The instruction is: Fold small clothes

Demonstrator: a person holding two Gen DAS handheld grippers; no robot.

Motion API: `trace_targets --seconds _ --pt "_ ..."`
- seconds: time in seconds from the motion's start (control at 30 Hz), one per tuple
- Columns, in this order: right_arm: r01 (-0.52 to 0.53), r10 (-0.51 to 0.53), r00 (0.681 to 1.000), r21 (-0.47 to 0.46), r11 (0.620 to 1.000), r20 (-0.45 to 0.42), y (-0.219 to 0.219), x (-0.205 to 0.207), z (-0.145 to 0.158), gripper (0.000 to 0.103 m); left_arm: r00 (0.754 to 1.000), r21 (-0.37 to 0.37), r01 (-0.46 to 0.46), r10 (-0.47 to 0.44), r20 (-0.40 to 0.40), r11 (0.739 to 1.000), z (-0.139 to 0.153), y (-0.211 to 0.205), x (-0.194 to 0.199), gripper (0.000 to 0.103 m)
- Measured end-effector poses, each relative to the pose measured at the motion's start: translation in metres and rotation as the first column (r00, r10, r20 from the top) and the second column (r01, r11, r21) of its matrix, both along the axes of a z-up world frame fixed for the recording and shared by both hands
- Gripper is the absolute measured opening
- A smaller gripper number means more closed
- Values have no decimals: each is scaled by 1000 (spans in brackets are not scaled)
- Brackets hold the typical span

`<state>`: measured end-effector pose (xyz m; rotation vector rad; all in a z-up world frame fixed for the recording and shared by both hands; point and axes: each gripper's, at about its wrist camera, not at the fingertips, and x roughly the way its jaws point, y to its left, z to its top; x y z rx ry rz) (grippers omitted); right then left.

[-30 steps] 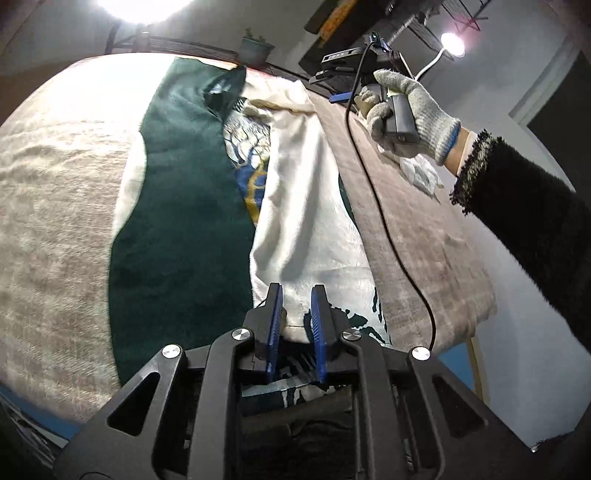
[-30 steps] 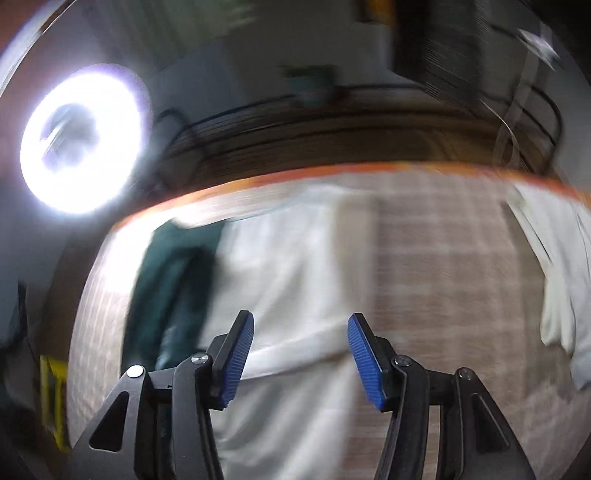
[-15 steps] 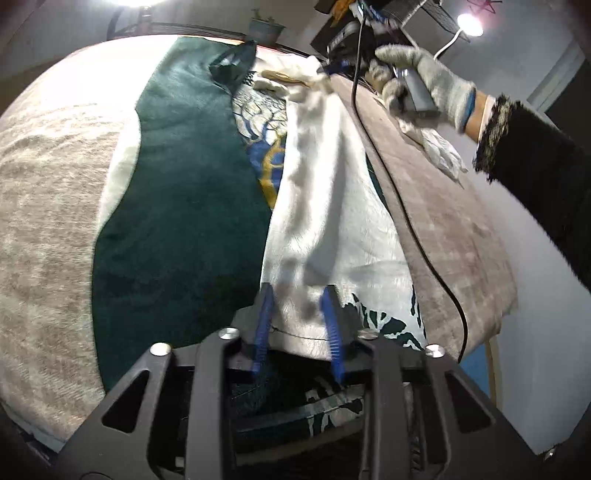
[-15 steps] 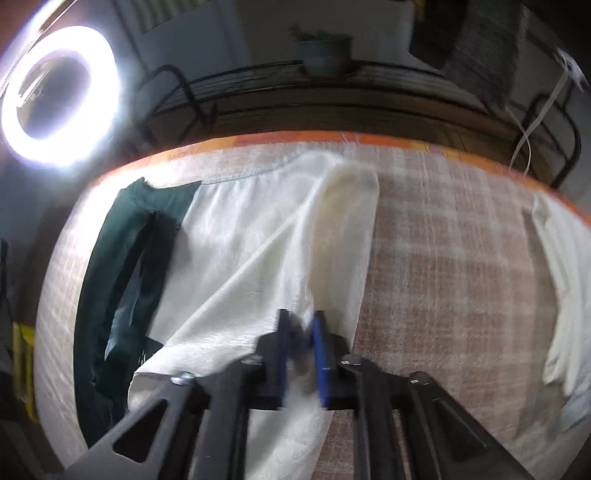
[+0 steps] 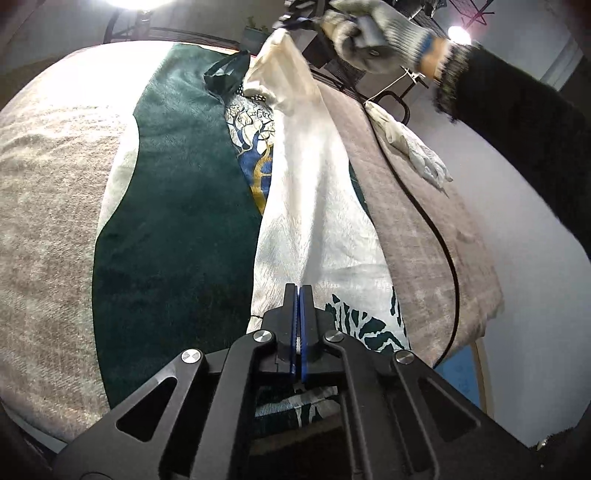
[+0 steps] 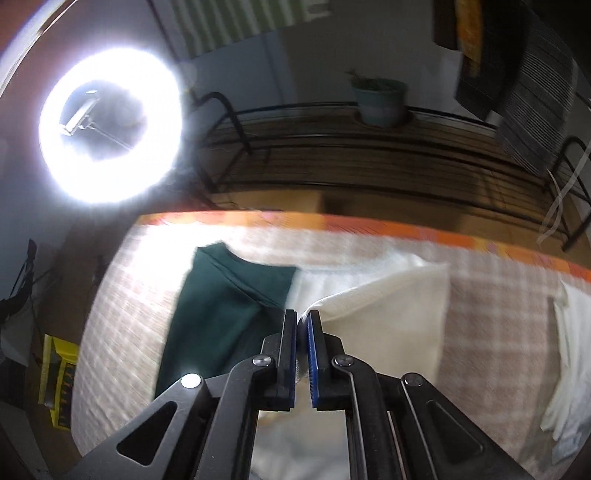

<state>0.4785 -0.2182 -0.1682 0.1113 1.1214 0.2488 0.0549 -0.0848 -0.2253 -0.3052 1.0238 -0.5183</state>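
A small green garment [image 5: 177,221] with a cream inside layer [image 5: 317,206] and a tree print lies on the plaid table cover [image 5: 44,206]. My left gripper [image 5: 297,295] is shut on the near edge of the cream layer. The gloved right hand holds the right gripper [image 5: 295,18] at the far end, where it lifts the cream layer's other corner off the table. In the right wrist view my right gripper [image 6: 302,317] is shut on the cream cloth [image 6: 388,295], with the green part [image 6: 221,306] lying to its left.
A crumpled white cloth [image 5: 413,147] lies at the table's right side, also in the right wrist view [image 6: 569,354]. A black cable [image 5: 443,251] runs across the cover. A ring light [image 6: 110,129], a metal rack and a potted plant [image 6: 380,99] stand behind the table.
Both grippers have closed on the cream layer. The right gripper has lifted its corner up off the table, so the cloth is stretched between the two grippers.
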Motion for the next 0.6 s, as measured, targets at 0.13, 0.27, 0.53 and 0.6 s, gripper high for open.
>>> trace_targets --seconds 0.13,0.27,0.53,0.6 --pt "-47 47 999 -16 999 0 36 18 -10 2 1000 -7 10 -10 -10 1000 -2 0 1 0" --pt "-92 88 995 -74 993 -55 68 33 -42 27 1000 -13 13 -13 -17 1000 -4 2 6 0" --pt "-25 26 999 53 998 -20 25 -11 -15 37 1000 -26 2 -1 19 1000 13 10 -1 9" --pt "-2 2 1000 88 996 -8 -1 -40 1 40 1000 -43 -10 11 11 999 16 16 -5 19"
